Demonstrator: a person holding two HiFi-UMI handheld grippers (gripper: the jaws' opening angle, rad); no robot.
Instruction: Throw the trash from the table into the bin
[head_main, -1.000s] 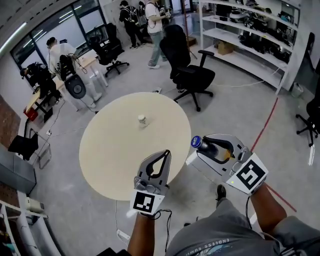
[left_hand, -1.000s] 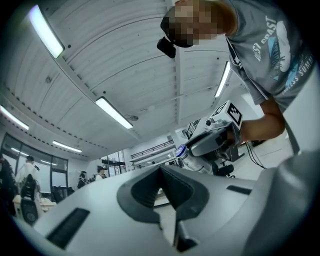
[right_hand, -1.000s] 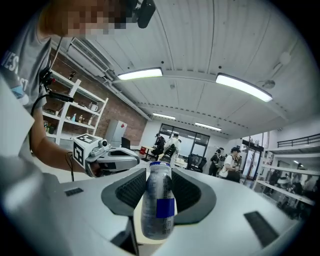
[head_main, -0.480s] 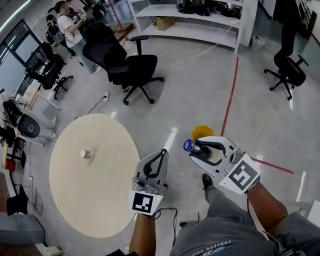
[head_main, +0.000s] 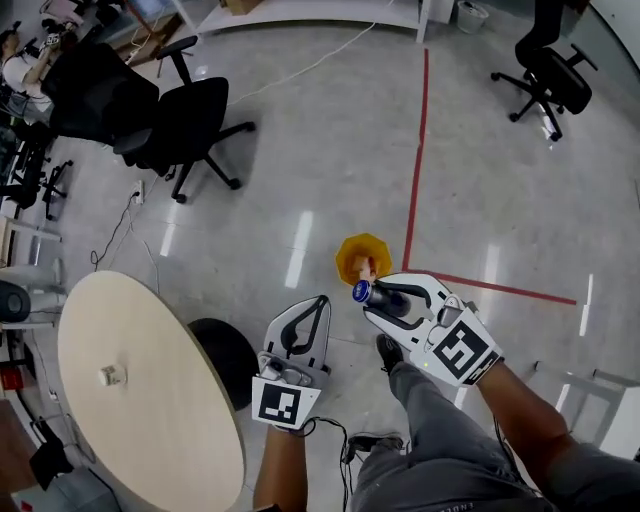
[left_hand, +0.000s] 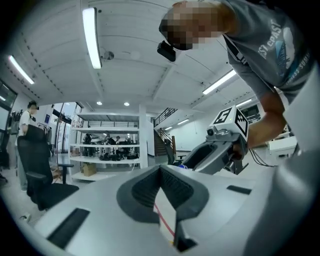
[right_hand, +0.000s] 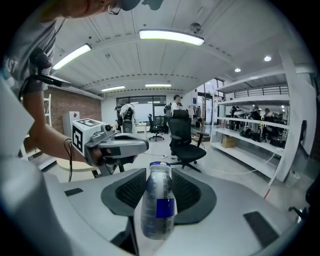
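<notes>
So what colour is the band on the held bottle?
Blue, around a clear bottle; the right gripper view shows it best.

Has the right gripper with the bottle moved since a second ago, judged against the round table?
Yes. The right gripper, shut on the bottle, has gone from the table edge out over the floor, close to the orange bin.

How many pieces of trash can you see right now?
2. A bottle clamped in the right gripper, near the yellow bin; a small white item on the round table, lower left. The table runs out of frame, so more may be hidden.
</notes>
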